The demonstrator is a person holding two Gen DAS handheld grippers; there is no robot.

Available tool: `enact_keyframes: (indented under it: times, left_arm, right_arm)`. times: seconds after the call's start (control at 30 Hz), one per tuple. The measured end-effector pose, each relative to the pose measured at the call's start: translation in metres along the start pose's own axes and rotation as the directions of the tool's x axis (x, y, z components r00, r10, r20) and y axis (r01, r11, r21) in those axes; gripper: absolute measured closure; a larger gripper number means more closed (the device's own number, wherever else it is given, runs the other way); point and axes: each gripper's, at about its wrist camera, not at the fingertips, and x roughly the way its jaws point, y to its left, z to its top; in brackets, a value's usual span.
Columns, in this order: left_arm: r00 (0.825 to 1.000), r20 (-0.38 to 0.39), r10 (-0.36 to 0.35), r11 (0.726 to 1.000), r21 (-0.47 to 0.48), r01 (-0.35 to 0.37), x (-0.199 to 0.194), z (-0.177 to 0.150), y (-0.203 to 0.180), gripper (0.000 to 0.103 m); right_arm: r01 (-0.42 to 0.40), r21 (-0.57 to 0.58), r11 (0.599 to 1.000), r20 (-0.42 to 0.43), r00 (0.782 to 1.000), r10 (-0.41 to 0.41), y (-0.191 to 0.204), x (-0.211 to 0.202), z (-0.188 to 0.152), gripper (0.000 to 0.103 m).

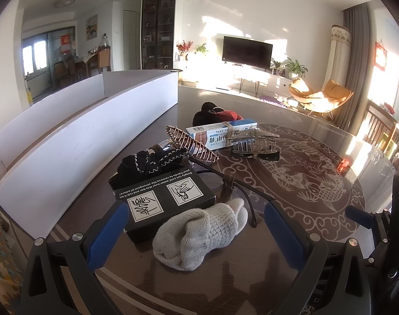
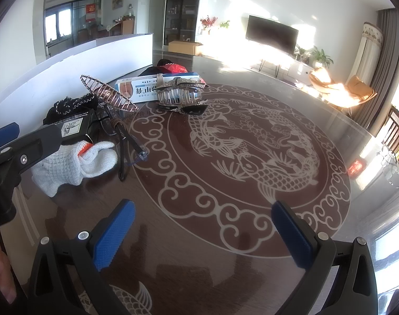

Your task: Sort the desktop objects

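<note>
A white knit glove (image 1: 199, 233) lies between the open fingers of my left gripper (image 1: 196, 231), against a black printed box (image 1: 162, 197); it also shows in the right wrist view (image 2: 76, 162). Clear glasses (image 1: 241, 191) lie beside it. Further back are a black trimmed cloth (image 1: 149, 164), a rose-gold hair clip (image 1: 191, 144), a white and blue carton (image 1: 220, 132) and a rhinestone claw clip (image 1: 254, 141). My right gripper (image 2: 203, 233) is open and empty over the patterned table (image 2: 252, 144).
A long white divided box (image 1: 76, 141) runs along the table's left side. A black and red bundle (image 1: 215, 114) lies behind the carton. The left gripper's arm (image 2: 28, 149) crosses the right view's left edge. Chairs (image 1: 383, 128) stand at the right.
</note>
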Motion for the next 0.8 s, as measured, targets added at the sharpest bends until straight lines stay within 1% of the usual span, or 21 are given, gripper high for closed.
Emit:
enact_keyframes:
  times: [0.8]
  left_arm:
    - [1.000, 0.012, 0.006, 1.000, -0.021, -0.006, -0.0038, 0.0028, 0.0037, 0.000]
  right_arm:
    - [0.002, 0.005, 1.000, -0.017, 1.000, -0.002, -0.0010, 0.0021, 0.0017, 0.000]
